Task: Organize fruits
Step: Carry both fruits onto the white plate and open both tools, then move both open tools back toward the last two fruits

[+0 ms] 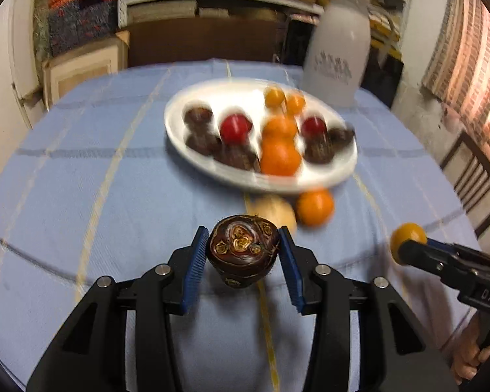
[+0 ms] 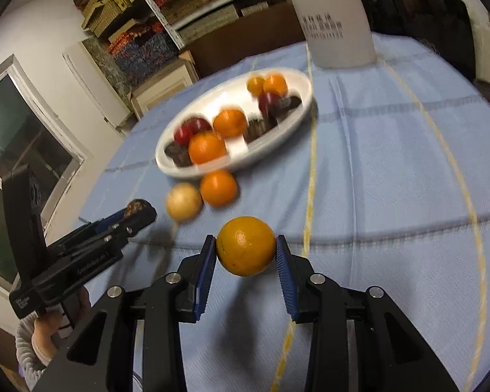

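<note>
Between both tongs and the white oval plate [image 2: 297, 111], a loose orange citrus fruit [image 2: 219, 187] and a pale yellow round fruit [image 2: 183, 201] sit touching on the blue-clothed table [image 2: 392, 163], blocking the plate's near rim. The cloth to their right lies bare. A tall white ceramic jar [image 2: 333, 23] stands behind the plate.

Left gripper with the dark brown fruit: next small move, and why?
Probably carry it forward toward the white oval plate. The left gripper is shut on the dark brown knobbly fruit, held above the blue cloth, and similar dark fruits already sit on the plate's left side, where there looks to be room.
</note>
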Tool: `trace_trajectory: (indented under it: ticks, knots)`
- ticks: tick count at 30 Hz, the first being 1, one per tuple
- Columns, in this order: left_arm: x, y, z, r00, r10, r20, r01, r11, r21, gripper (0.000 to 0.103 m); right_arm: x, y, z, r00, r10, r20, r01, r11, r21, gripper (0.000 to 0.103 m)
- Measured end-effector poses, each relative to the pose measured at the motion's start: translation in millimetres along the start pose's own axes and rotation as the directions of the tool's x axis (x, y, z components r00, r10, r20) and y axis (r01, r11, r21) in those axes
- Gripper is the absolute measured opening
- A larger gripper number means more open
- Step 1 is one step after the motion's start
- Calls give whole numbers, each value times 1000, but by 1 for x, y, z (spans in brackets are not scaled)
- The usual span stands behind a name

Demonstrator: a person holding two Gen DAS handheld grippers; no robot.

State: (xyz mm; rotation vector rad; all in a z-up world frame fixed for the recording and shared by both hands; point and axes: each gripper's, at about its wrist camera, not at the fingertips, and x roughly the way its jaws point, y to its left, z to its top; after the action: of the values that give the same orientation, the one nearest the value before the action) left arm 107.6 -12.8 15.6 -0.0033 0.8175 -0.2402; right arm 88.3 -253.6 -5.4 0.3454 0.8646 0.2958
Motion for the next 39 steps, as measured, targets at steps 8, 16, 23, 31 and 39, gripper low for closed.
trace_trajectory:
  ticks: [8, 16, 23, 31, 39]
  knots:
    - [7, 11, 83, 996, 8, 83, -5, 999, -44, 43, -2, 27, 82, 994, 13, 105, -7, 999, -50, 37]
    - [92, 18, 132, 999, 10, 32, -8, 998, -55, 43, 90, 26, 135, 997, -57, 47, 61, 995, -83, 37]
    - [146, 12, 149, 1000, 3, -6, -3, 1000, -27, 44, 133, 22, 151, 994, -107, 18, 108, 987, -122, 38]
    - [142, 22, 151, 1000, -13, 6, 14, 999, -51, 61, 131, 21, 157, 997, -68, 48, 73, 991, -110, 49]
    - [111, 17, 138, 998, 32, 58, -30, 999, -28, 65, 107, 29, 156, 994, -68, 90, 78, 991, -111, 54]
